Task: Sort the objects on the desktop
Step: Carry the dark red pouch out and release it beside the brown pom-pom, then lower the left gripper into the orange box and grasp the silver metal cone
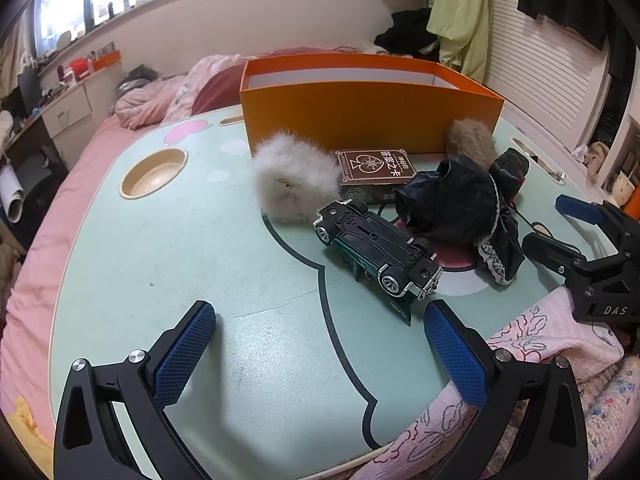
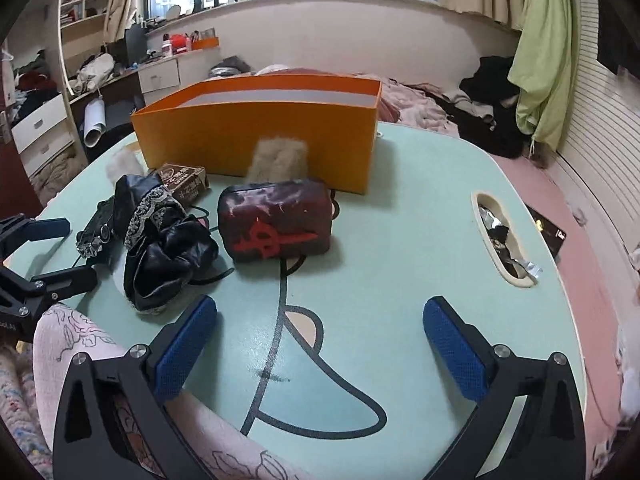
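An orange box stands open-topped at the table's far side. In front of it lie a white fluffy puff, a brown card pack, an upside-down black toy car, a black lace-trimmed cloth, a tan fluffy puff and a dark red pouch. My left gripper is open just short of the car, with nothing in it. My right gripper is open wide over bare table, short of the pouch.
The mint lap table rests on a pink bed. It has a round cup recess at the left and a slot with foil scraps at the right. A pink quilt covers the near edge. A black card lies on the bed.
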